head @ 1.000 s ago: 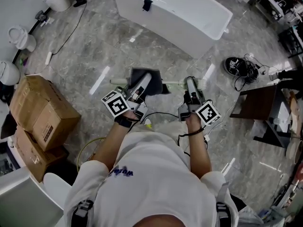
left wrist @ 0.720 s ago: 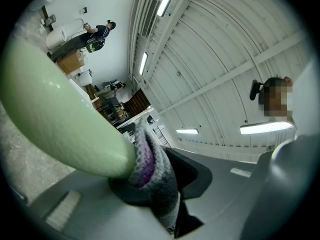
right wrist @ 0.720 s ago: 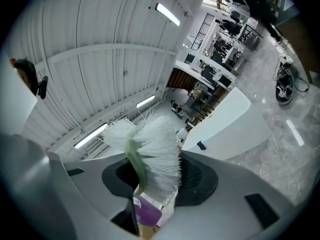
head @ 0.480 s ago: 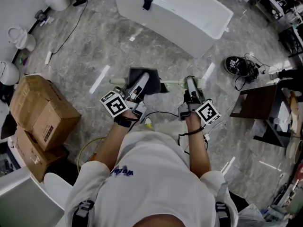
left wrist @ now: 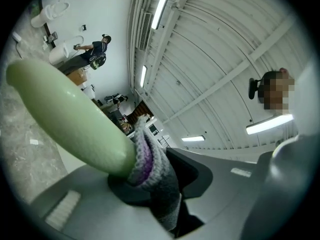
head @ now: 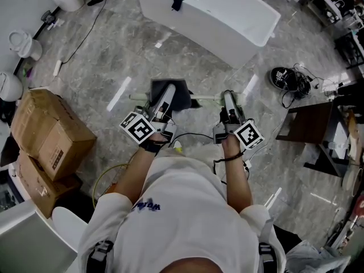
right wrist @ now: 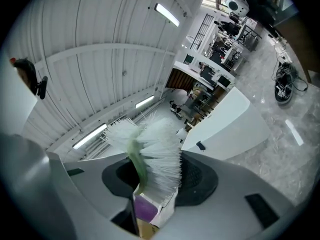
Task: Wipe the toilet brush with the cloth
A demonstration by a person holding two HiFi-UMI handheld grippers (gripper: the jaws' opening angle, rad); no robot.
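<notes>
**Cardboard boxes** [head: 48,132]: stacked on the grey marbled floor at far left, well apart from the work. Not involved.

**Left gripper** [head: 166,101]: fingers clenched on the cloth, and through it on the brush handle.

**Cloth** [left wrist: 156,181]: dark grey knit with a purple inner face. It is folded around the handle and pinched between the left fingers. From the head view it shows as a dark patch draped over the shaft.

**Toilet brush** [head: 207,99]: pale green handle and white bristles, held level above the floor between the two grippers. The free handle end sticks out to the left, past the cloth.

**Right gripper** [head: 230,104]: fingers grasping the brush at its head end, with the bristles [right wrist: 160,146] fanning out between them.

**Step in hand, as judged:** a wiping stroke along the handle, with the cloth set near the left end of the shaft.

**Next move, as judged:**
- The right grip should stay firm so the brush does not twist.
- The left grip needs light enough pressure for the cloth to slide along the shaft towards the head without bunching or slipping off.
</notes>
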